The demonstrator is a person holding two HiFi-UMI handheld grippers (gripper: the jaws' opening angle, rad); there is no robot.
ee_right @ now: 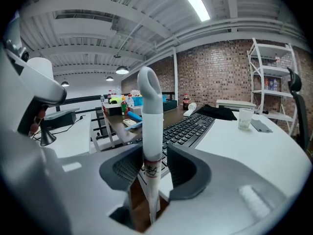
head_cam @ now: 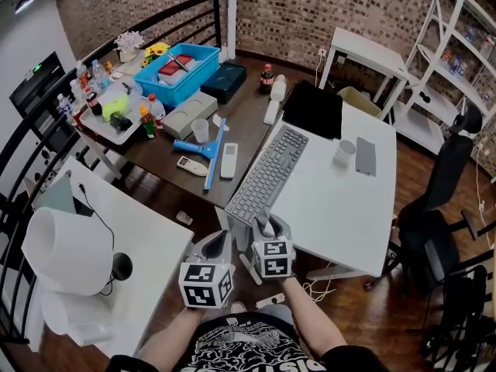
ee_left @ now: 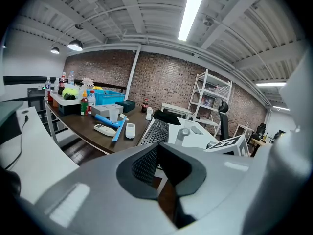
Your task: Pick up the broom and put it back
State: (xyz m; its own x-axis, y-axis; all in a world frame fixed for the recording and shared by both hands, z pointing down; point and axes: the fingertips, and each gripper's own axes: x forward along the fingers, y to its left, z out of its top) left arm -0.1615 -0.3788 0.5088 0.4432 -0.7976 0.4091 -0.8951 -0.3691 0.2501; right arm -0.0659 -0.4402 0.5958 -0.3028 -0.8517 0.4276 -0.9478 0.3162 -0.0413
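Finds the right tool [ee_right: 154,163] part open around the white handle of the broom [ee_right: 149,121]: handle upright between the pads, close against one of them, a thin gap at the other, so no firm squeeze. Sees only the handle; cannot make out the brush end in any view. Finds the left tool [ee_left: 157,160] closed to a narrow slit with nothing in it, just beside the right one, both low in front of the person's torso and tipped a little downward over the wooden floor [head_cam: 353,316]. Meets, just ahead, the near edge of the white worktop [head_cam: 341,215], bearing a grey keyboard [head_cam: 267,175], a pale cup [head_cam: 344,153], a flat grey slab [head_cam: 366,156] and a black laptop-like thing [head_cam: 314,108]. Reaches, beyond that, the dark worktop [head_cam: 248,115], crowded with two remotes [head_cam: 229,161], a blue T-shaped wiper [head_cam: 205,149] between them, a blue bin [head_cam: 186,72] and several bottles [head_cam: 147,118]. Notes at the left a second white worktop [head_cam: 147,246] with a white lamp [head_cam: 58,250], and at the right a black office chair [head_cam: 446,184] and white shelving [head_cam: 465,45] against the brick wall [head_cam: 310,10].
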